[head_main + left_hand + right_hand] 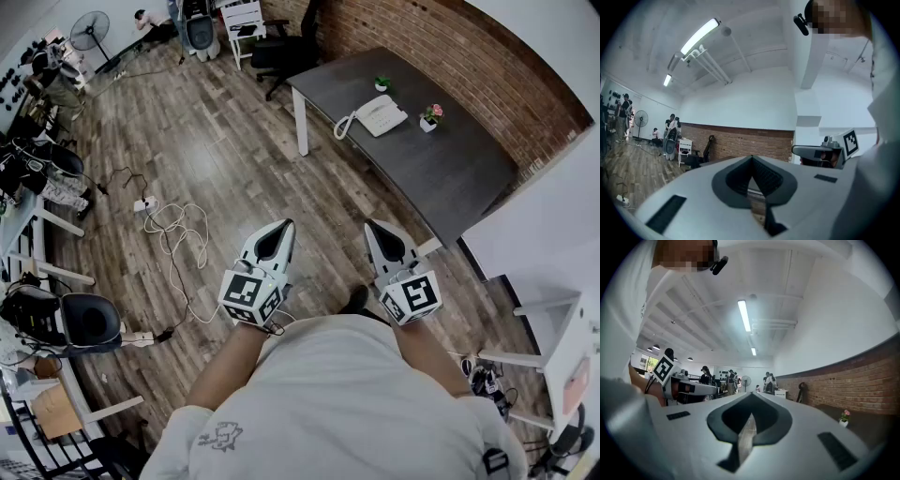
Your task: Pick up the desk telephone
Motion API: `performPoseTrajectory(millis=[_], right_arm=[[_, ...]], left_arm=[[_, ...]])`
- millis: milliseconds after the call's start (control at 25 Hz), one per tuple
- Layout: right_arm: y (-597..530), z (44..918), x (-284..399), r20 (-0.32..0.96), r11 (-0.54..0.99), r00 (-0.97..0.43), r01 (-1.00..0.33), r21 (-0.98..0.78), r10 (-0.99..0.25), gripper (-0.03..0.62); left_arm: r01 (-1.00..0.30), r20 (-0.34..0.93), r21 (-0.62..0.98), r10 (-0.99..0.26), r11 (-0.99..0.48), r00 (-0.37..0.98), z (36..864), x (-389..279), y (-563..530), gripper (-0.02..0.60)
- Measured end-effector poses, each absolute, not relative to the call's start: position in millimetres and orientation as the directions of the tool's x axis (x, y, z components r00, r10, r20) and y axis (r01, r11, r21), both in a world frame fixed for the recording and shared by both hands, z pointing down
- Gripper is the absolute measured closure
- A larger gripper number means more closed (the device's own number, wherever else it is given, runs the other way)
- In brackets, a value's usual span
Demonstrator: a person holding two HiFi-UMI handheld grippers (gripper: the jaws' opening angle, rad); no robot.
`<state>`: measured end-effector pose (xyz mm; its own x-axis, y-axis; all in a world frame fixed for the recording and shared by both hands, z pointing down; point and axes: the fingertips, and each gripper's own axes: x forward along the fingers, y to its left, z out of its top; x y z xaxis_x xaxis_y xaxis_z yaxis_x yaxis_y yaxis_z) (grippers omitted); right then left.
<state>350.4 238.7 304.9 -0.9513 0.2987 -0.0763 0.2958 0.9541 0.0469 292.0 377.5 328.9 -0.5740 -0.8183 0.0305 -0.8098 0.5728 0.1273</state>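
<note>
Grippers, two: left gripper [283, 225] and right gripper [373, 226] are hovering side by side over the wood floor [216, 141], jaws closed tight, gripping nothing. Desk telephone [381, 115] is sitting well ahead on the grey table [441, 173].

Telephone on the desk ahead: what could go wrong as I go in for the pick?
1. The left gripper and right gripper are both shut; they must open before reaching the telephone.
2. The flower pot stands close beside it and could be knocked.
3. The coiled cord at its side may snag or drag.
</note>
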Motion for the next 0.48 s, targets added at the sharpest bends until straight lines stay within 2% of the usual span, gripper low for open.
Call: performPoseTrajectory(millis=[480], right_arm=[[214,311,338,-0.060,0.954,-0.952,0.297,0.037,0.299,0.591]], left_arm=[[-0.809,0.031,0.138,-0.819,0.571,-0.573,334,280,352,0.569]])
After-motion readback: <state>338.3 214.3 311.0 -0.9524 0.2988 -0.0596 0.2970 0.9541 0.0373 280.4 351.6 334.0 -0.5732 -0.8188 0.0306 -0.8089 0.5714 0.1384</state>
